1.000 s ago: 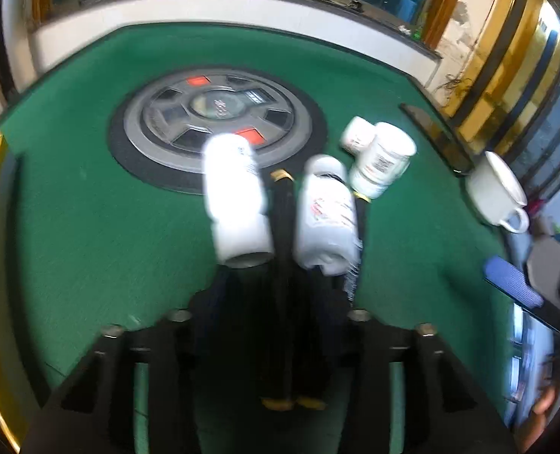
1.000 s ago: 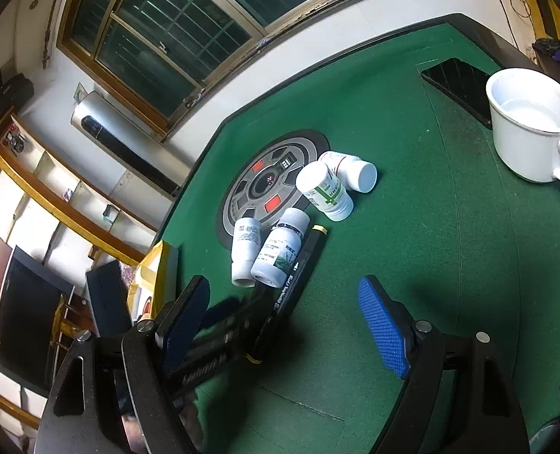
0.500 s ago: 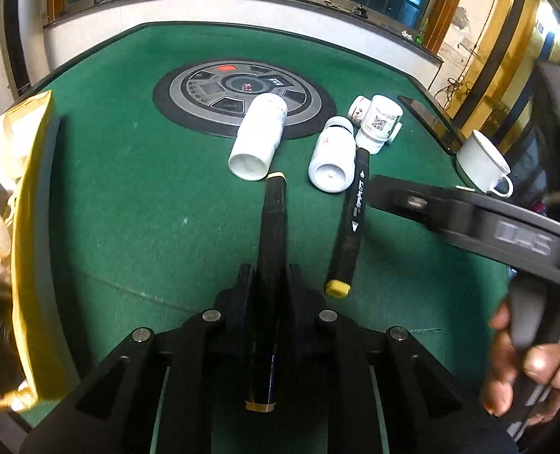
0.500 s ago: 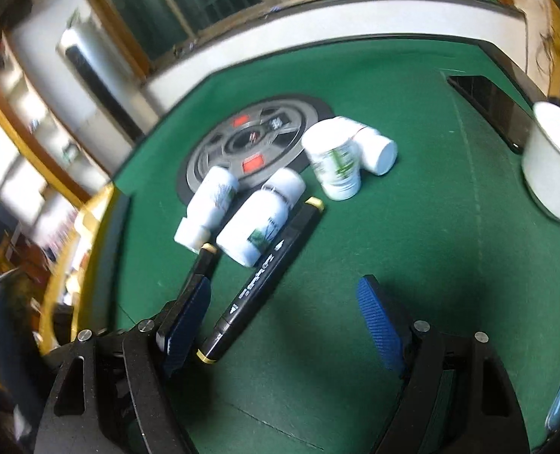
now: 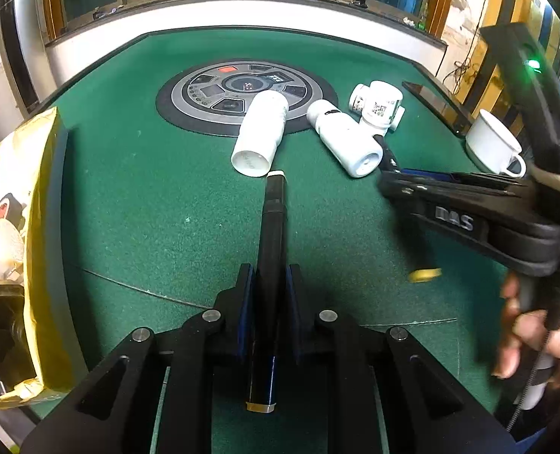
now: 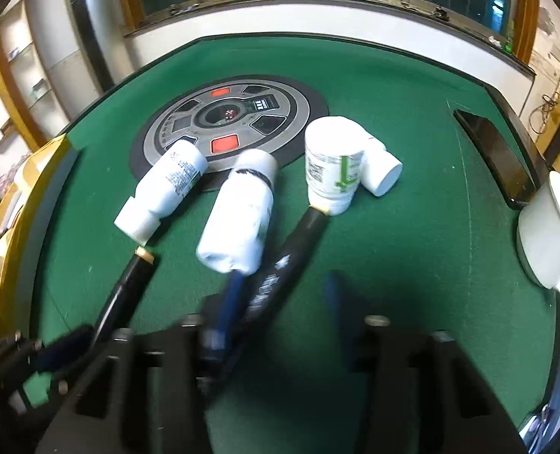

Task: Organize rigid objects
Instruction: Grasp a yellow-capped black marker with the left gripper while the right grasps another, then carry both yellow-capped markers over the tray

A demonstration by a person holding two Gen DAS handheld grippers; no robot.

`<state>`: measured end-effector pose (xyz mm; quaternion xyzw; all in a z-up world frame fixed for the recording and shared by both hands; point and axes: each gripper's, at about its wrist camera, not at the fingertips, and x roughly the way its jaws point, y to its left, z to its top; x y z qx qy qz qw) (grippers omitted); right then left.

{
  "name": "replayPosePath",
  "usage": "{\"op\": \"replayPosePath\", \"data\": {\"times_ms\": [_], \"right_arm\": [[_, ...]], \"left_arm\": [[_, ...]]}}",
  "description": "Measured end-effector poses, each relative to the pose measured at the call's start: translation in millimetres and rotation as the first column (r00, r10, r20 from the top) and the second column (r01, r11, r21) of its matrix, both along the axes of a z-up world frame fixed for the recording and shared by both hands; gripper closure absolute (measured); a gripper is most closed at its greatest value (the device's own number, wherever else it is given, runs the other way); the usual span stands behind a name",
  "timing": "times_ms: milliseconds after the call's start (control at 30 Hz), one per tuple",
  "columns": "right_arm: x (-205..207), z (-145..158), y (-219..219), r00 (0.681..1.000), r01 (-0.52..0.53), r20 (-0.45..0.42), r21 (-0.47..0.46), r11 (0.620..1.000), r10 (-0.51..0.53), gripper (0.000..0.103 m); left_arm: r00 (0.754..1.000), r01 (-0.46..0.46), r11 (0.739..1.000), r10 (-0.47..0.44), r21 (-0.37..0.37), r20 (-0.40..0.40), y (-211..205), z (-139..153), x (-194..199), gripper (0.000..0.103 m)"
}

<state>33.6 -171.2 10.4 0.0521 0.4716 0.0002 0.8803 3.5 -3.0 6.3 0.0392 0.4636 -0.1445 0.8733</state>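
Observation:
My left gripper is shut on a black marker that points forward toward a lying white bottle. A second lying white bottle is to its right, with an upright bottle and a small one behind. My right gripper is open around a second black marker lying on the felt; the view is blurred. In the right wrist view the two lying bottles and the upright bottle sit just ahead. The right gripper also shows in the left wrist view.
A round grey control panel sits mid-table on the green felt. A white mug and a black phone lie at the right edge. A yellow bag stands at the left.
My right gripper has swung down and forward over the second marker, with its fingers now astride it. My left gripper has drawn back a little with its marker.

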Motion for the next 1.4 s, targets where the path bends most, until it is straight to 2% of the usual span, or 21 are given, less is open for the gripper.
{"op": "replayPosePath", "data": {"times_ms": [200, 733, 767, 900, 1167, 1267, 1400], "right_arm": [[-11.1, 0.9, 8.6, 1.000, -0.017, -0.007, -0.098, 0.995, 0.016, 0.088], [-10.4, 1.9, 7.3, 1.000, 0.014, 0.002, -0.086, 0.996, -0.014, 0.089], [-10.8, 2.1, 6.7, 1.000, 0.016, 0.004, -0.076, 0.997, -0.016, 0.090], [-10.7, 4.0, -0.3, 1.000, 0.020, 0.007, 0.001, 1.000, -0.020, 0.090], [-25.6, 38.0, -6.0, 0.988, 0.042, 0.146, 0.080, 0.996, -0.054, 0.090], [-30.8, 48.2, -3.4, 0.978, 0.007, 0.204, 0.146, 0.989, -0.037, 0.090], [-36.8, 52.7, 8.7, 0.972, -0.050, 0.237, 0.184, 0.982, 0.006, 0.090]], "left_arm": [[1.000, 0.012, 0.999, -0.013, 0.040, 0.026, -5.8, -1.8, -2.9, 0.088], [0.999, 0.012, 0.999, -0.014, 0.047, 0.048, -6.9, -2.1, -5.9, 0.088], [0.999, 0.011, 0.999, -0.013, 0.042, 0.048, -6.7, -2.0, -5.9, 0.091], [0.999, 0.003, 1.000, -0.003, 0.006, 0.044, -3.6, -2.3, -9.7, 0.091], [0.998, -0.019, 0.995, 0.025, -0.096, 0.062, 11.3, 6.9, -24.2, 0.091], [0.995, -0.035, 0.990, 0.047, -0.135, 0.088, 20.7, 17.2, -29.6, 0.091], [0.990, -0.066, 0.983, 0.085, -0.170, 0.112, 37.3, 25.1, -35.5, 0.091]]}}
